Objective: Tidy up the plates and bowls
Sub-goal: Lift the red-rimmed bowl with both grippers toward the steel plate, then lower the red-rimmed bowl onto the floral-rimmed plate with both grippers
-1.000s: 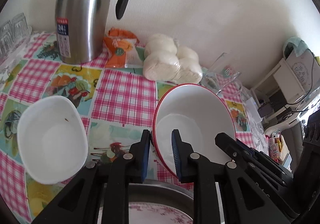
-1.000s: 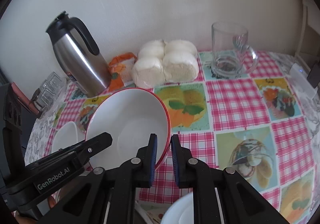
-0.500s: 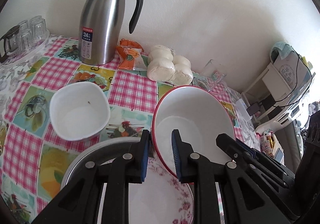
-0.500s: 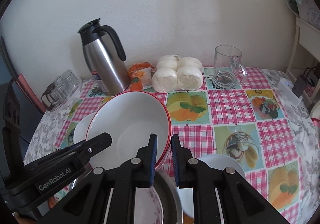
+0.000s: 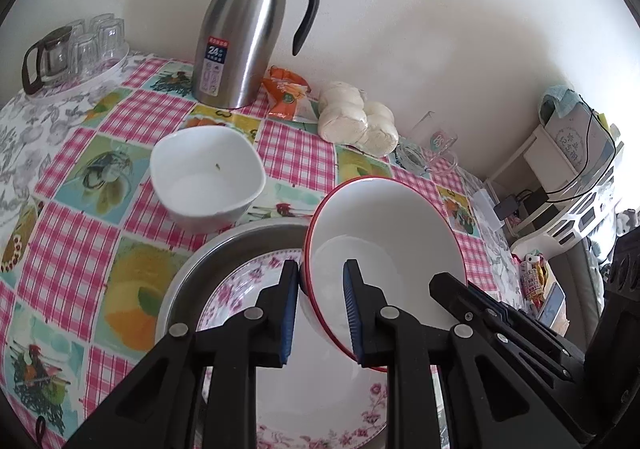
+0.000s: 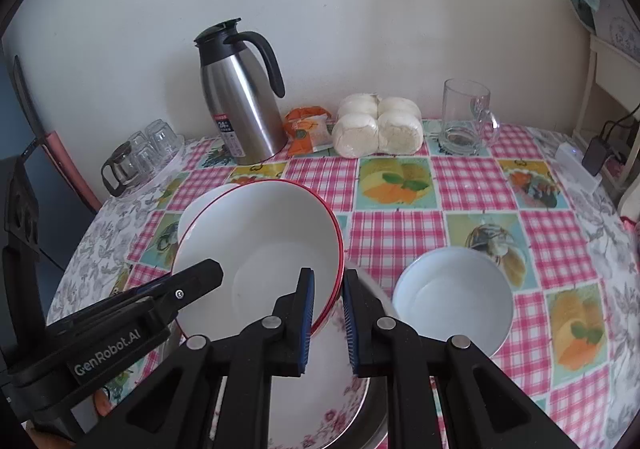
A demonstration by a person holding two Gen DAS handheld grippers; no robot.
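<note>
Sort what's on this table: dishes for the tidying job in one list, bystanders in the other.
Job: red-rimmed bowl, gripped at opposite rims by the left gripper and right gripper; floral plate; metal basin; two white bowls.

Bystanders: thermos, buns, snack packet, glass mug, glasses.

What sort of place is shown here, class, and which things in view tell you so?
Most likely a home dining or kitchen table: a checked fruit-print tablecloth, a steel flask by the wall, wrapped buns, and bowls and a floral plate being stacked.
</note>
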